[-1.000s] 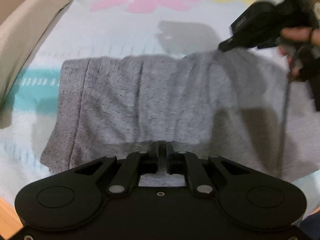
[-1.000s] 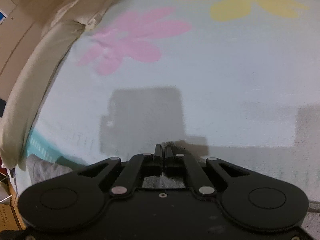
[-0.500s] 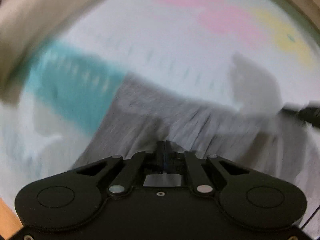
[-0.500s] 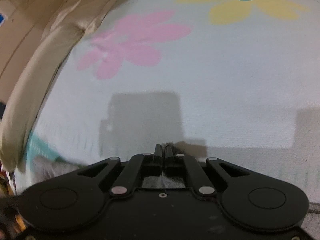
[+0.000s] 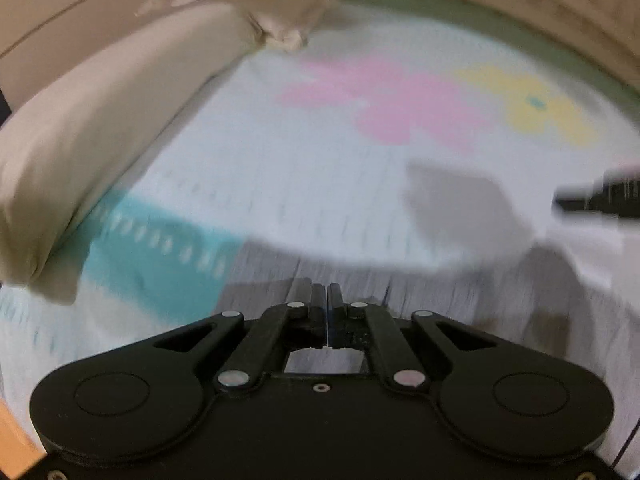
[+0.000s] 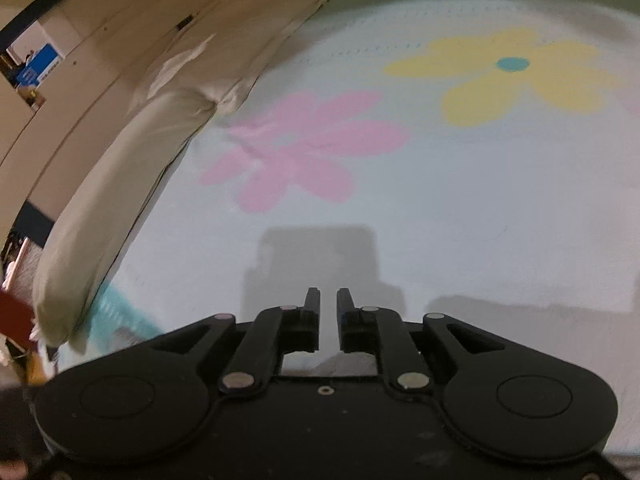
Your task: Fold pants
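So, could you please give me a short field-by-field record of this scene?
surface: bed sheet with pink flower and yellow flower
garment: grey pants, lying on the sheet
left gripper: shut; whether it pinches cloth is unclear
right gripper: jaws just opening, nothing between them
pillow: along the sheet's left edge

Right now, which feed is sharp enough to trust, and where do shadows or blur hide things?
Left wrist view: motion-smeared; the grey pants and right gripper are streaky, and a shadow darkens the bedsheet. Right wrist view: mostly sharp; pink flower is crisp; a blocky shadow lies ahead of the right gripper's parted jaws. Fisheye bends both edges.
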Tool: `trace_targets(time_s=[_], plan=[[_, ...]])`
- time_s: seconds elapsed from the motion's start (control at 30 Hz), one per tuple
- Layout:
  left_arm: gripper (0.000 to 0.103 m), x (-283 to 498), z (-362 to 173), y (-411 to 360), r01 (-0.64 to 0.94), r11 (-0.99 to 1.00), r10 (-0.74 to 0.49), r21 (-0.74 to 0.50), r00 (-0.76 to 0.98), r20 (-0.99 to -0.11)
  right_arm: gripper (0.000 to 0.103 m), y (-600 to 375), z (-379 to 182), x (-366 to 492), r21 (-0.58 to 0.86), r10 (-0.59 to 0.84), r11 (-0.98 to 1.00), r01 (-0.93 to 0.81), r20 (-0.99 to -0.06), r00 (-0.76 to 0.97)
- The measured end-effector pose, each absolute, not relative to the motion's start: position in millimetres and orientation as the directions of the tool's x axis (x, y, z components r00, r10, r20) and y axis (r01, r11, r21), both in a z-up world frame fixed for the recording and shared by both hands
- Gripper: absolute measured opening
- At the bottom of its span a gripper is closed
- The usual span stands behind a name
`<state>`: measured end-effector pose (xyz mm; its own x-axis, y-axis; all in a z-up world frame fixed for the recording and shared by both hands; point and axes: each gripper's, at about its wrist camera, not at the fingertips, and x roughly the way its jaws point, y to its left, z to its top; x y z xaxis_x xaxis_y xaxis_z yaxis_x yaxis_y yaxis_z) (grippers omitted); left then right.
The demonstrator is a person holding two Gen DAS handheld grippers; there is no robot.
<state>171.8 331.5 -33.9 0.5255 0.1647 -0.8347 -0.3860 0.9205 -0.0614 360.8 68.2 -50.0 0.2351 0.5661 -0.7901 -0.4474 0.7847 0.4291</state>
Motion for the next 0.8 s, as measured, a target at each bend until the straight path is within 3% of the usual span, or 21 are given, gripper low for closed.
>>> trace_targets(time_s=[0.13, 0.3, 0.43, 0.53, 0.77, 0.8], plan=[[0.009, 190.4, -44.8, 351.8, -0.446, 0.869, 0.054, -0.213, 0.514, -0.856, 0.014, 79.6, -50.8, 343.2, 0.430, 0.568, 0.764, -0.481, -0.802, 0.185], [0.011, 194.9, -74.7, 353.7, -0.454, 0.881, 0.030, -0.137, 0.342, -0.939, 0.014, 83.9, -45.9, 330.6, 0.427, 0.580, 0.731, -0.532, -0.800, 0.155], [0.012, 166.3, -77.9, 381.8, -0.541, 0.802, -0.071, -0.253, 0.334, -0.940, 0.014, 87.6, -43.5, 316.3, 0.423, 0.587, 0.712, -0.561, -0.797, 0.144], [0.012, 154.6, -77.6, 387.2, -0.522, 0.801, -0.120, -0.293, 0.341, -0.933, 0.014, 95.6, -48.8, 298.9, 0.410, 0.595, 0.681, -0.607, -0.793, 0.132], [0.012, 134.2, -59.4, 359.6, -0.430, 0.884, -0.057, -0.183, 0.290, -0.955, 0.014, 94.6, -87.9, 211.8, 0.395, 0.528, 0.608, -0.689, -0.849, -0.020], [0.012, 129.3, -58.4, 358.5, -0.428, 0.886, -0.060, -0.182, 0.282, -0.957, 0.014, 89.5, -87.1, 193.4, 0.363, 0.541, 0.589, -0.722, -0.841, 0.019]])
